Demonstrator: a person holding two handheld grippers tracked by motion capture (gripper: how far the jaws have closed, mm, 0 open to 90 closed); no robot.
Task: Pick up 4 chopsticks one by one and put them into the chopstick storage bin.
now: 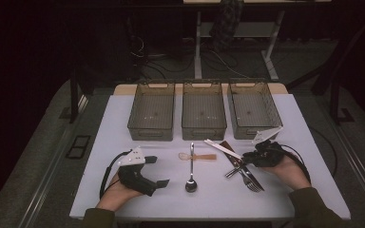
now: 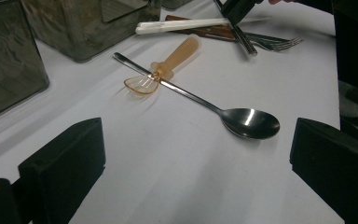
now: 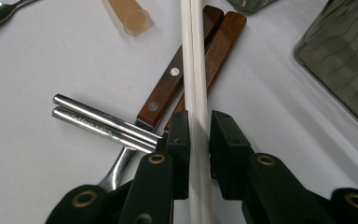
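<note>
Chopsticks (image 3: 195, 70): smooth white glossy plastic. Spoon (image 2: 242, 122): polished, mirror-bright metal. Knife handles (image 3: 177, 79): brown wood with metal rivets. Small spoon (image 2: 168, 65): translucent amber plastic. Worktop (image 1: 138, 199): matt white. Right claw (image 3: 198, 135): matt black.

Item: pair of white chopsticks (image 3: 195, 70), two slim sticks side by side, touching.
Pose: straight; in the right gripper view they run up the middle of the frame.
Place: in the high view (image 1: 222, 148), right of centre, slanting from upper left to lower right.
Contact: they cross over two wooden handles; black pads (image 3: 181, 140) press on both sides.
</note>
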